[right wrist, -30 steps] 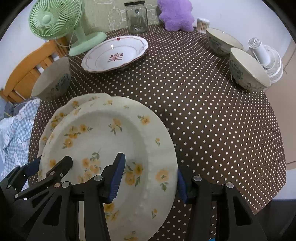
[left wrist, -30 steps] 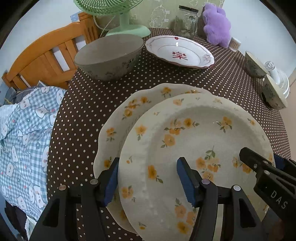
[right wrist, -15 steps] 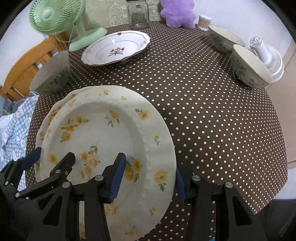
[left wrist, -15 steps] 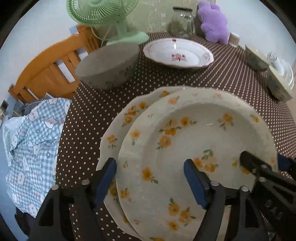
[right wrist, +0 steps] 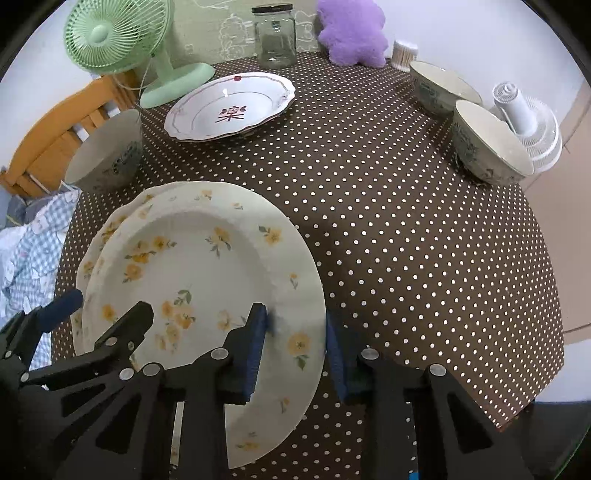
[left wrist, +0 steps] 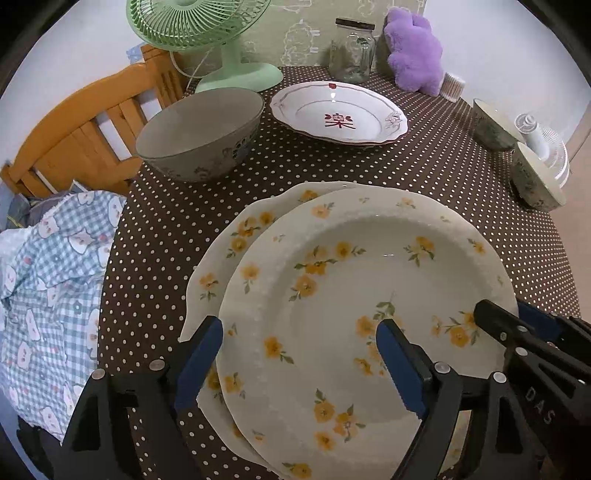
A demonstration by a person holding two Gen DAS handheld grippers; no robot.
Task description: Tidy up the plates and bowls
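A cream plate with yellow flowers [left wrist: 343, 295] [right wrist: 207, 266] lies on a second matching plate [left wrist: 225, 251] [right wrist: 88, 258] at the near left of the dotted table. My left gripper [left wrist: 299, 354] is open, its jaws straddling the top plate's left rim. My right gripper [right wrist: 295, 339] is open, its jaws either side of the plate's right rim. A white plate with a red mark [left wrist: 338, 110] [right wrist: 229, 107] sits farther back. A grey bowl [left wrist: 201, 134] [right wrist: 107, 155] stands at the left. Two bowls [right wrist: 487, 142] [right wrist: 441, 85] stand at the right.
A green fan [right wrist: 122, 40], a glass jar [right wrist: 275, 35], a purple plush toy [right wrist: 351, 31] and a toothpick holder [right wrist: 404, 53] line the back edge. A white fan [right wrist: 532, 129] lies at the right edge. A wooden chair [left wrist: 88, 125] with checked cloth [left wrist: 48, 280] stands left.
The top plate has come down onto the lower plate and nearly lines up with it. Both grippers have drawn back toward me a little, jaws still open.
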